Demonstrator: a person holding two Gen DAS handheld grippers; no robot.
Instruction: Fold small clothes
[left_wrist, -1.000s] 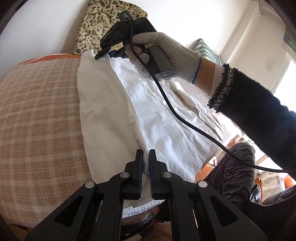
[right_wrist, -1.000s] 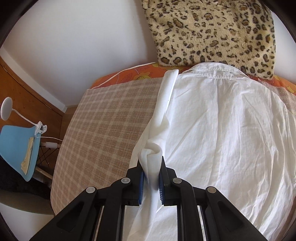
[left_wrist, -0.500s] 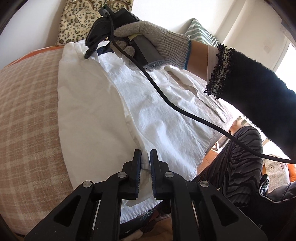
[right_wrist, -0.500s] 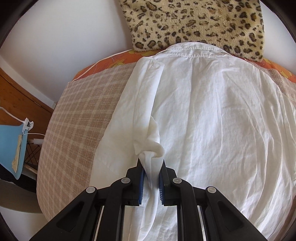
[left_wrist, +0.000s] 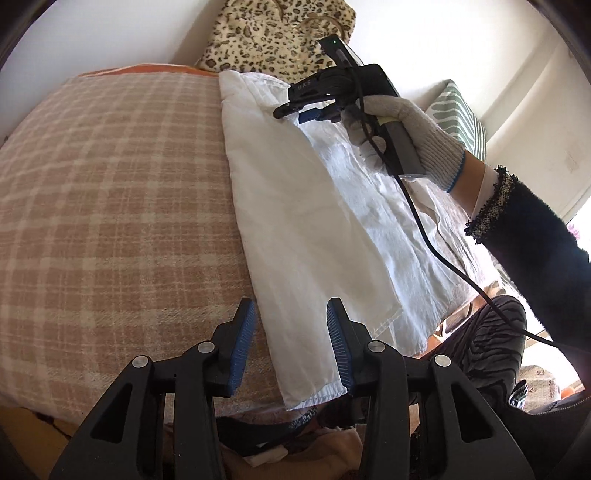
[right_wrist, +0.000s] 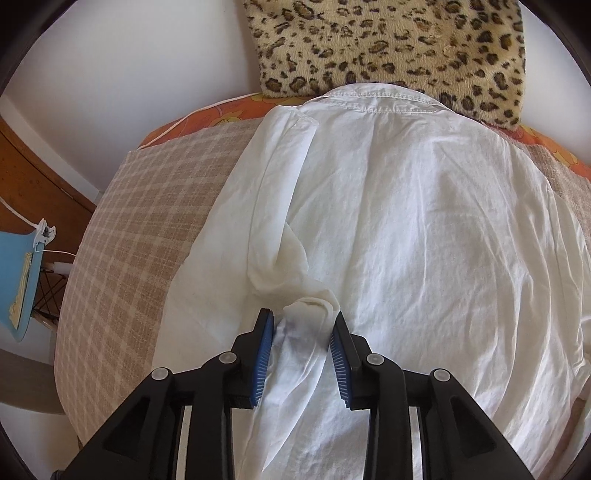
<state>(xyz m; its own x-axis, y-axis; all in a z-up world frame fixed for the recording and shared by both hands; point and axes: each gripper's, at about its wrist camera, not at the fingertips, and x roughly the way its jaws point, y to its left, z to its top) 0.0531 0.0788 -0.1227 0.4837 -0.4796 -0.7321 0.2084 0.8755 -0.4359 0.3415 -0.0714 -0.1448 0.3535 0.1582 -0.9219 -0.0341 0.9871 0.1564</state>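
**Q:** Folding a white collared shirt with a gripper in each hand. It's lying back-up on a plaid blanket, collar against a leopard-print cushion. One side panel is folded in over the back. Where do I grab it?

**A:** Where are your fingers right now?

**Q:** My left gripper is wide open over the near hem corner of that flap, holding nothing. My right gripper is open too, with a bunched lump of fabric, the sleeve I think, sitting loose between the pads. The pads look clear of it on both sides, so no real hold.

**A:** I'd guess thin cotton: light, floppy, and it creases wherever it's dropped. It won't slip much on that fuzzy blanket. Pinch seams, the hem or the cuff, since stitched edges are stiffer and keep a line. Take a single layer only, and flatten that sleeve bunch before any crosswise fold.
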